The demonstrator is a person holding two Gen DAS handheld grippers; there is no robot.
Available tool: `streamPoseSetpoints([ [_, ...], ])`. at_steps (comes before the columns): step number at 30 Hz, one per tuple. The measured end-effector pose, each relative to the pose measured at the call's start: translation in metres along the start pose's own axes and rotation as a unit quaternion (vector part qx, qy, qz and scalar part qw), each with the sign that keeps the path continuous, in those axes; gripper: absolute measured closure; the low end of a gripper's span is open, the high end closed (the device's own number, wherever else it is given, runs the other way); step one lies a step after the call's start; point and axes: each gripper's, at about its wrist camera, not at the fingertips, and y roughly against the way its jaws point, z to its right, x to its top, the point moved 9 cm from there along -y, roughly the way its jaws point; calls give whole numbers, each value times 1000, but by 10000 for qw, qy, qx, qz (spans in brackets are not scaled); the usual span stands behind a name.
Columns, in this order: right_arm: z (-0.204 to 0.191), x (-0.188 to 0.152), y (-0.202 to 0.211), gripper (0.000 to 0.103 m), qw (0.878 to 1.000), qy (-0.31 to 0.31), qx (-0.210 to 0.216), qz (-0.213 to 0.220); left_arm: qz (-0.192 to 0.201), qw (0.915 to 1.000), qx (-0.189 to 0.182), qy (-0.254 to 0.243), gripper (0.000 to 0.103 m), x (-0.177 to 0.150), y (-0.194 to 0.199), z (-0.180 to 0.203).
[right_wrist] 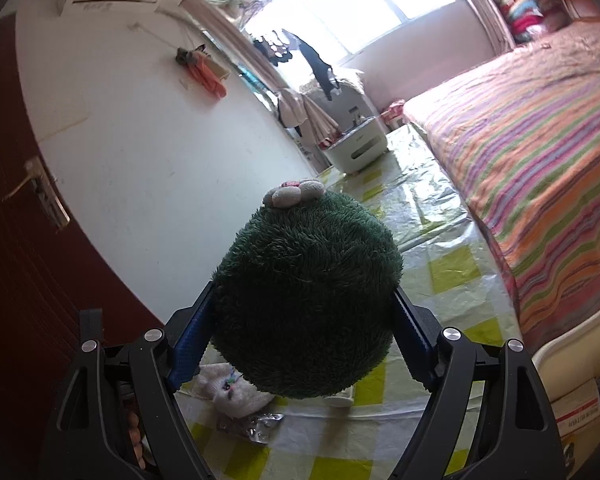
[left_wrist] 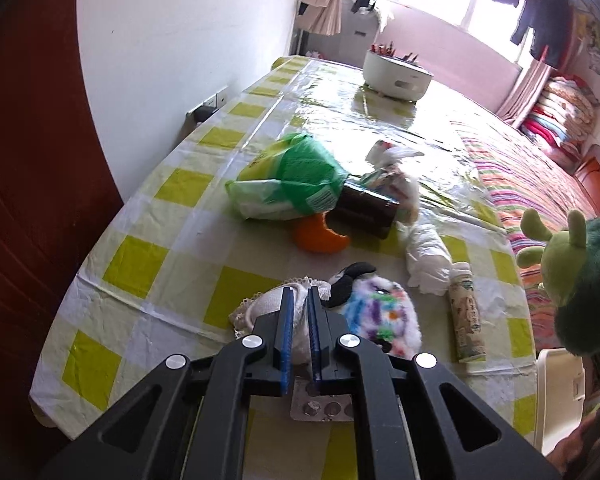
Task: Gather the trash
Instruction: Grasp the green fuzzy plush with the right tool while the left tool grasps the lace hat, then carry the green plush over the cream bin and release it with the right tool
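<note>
right gripper (right_wrist: pixel 300 344) has its jaws spread wide and clamped on the green plush (right_wrist: pixel 304 300), lifted clear of the table (right_wrist: pixel 452 272). left gripper (left_wrist: pixel 298 320) is nearly shut over a white cloth (left_wrist: pixel 267 304), but i can't tell if it's pinching it. trash sits ahead of the left one: a blister pack (left_wrist: pixel 320 406) right under its jaws, a tube (left_wrist: pixel 466 316) off to its right, long axis running roughly away from the camera, and a green bag (left_wrist: pixel 287 178) farther up the table. left hand looks nearer and free to take the next piece, likely the blister pack.
</note>
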Motion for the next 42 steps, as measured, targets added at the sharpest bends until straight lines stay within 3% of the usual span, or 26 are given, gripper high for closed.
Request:
streamPoseSetpoints([
  [7, 13, 2, 0, 24, 9998, -177, -74, 13, -74, 9999, 85, -23, 97, 0, 2, -6],
  [11, 10, 2, -2, 24, 9999, -101, -45, -3, 63, 9986, 427, -320, 95, 0, 0, -3],
  [13, 9, 1, -4, 24, 9999, -93, -41, -19, -123, 9976, 421, -539, 84, -5, -7, 4],
  [14, 10, 0, -5, 24, 9999, -92, -51, -31, -180, 9973, 413, -586, 59, -7, -9, 6],
  [15, 11, 0, -4, 24, 9999, -98, -59, -39, -219, 9969, 431, -628, 27, -8, -11, 7],
  [16, 12, 0, -4, 24, 9999, -110, -69, -40, -163, 9965, 487, -654, 23, -7, -12, 7],
  [19, 18, 0, -3, 24, 9998, -167, -110, -23, 106, 9944, 736, -748, 23, -2, -12, 4],
  [23, 25, 0, -3, 23, 9995, -298, -122, -44, -276, 9964, 707, -387, 23, -4, -28, -12],
  [27, 28, -2, -5, 23, 9992, -363, -145, -67, -926, 9947, 451, -55, 23, -19, -53, -24],
  [31, 25, -2, -7, 23, 9993, -328, -141, -85, -896, 9953, 362, -40, 23, -21, -59, -26],
  [32, 25, -3, -7, 23, 9994, -316, -144, -95, -870, 9956, 355, -31, 29, -21, -59, -26],
  [33, 25, -4, -7, 23, 9993, -313, -149, -106, -868, 9957, 334, -33, 46, -21, -60, -26],
  [34, 26, -4, -8, 23, 9993, -320, -154, -110, -955, 9949, 315, -47, 52, -23, -63, -26],
  [42, 29, 2, 2, 23, 9991, -370, -181, 21, -671, 9974, 254, 31, 55, -17, -48, -33],
])
